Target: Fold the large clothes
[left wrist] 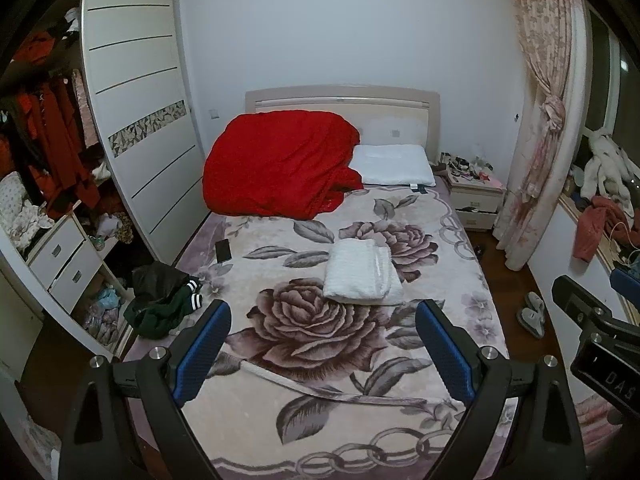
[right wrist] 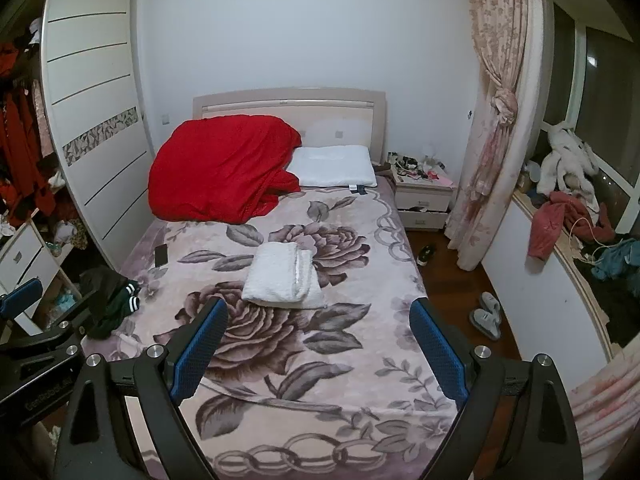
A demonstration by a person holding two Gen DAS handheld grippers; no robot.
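A white garment (left wrist: 362,272) lies folded in a neat rectangle in the middle of the bed (left wrist: 320,360); it also shows in the right wrist view (right wrist: 282,276). A dark green and black garment with white-striped cuffs (left wrist: 162,300) lies crumpled at the bed's left edge, also in the right wrist view (right wrist: 114,296). My left gripper (left wrist: 324,336) is open and empty, held above the bed's near half, short of the white garment. My right gripper (right wrist: 320,332) is open and empty, beside the left one, at a similar height.
A red quilt (left wrist: 276,164) and white pillow (left wrist: 394,164) lie at the headboard. A black phone (left wrist: 223,250) lies on the bed's left side. A wardrobe (left wrist: 140,120) stands left; a nightstand (left wrist: 476,196), curtain (right wrist: 492,120), slippers (right wrist: 486,314) and cluttered windowsill (right wrist: 580,232) are right.
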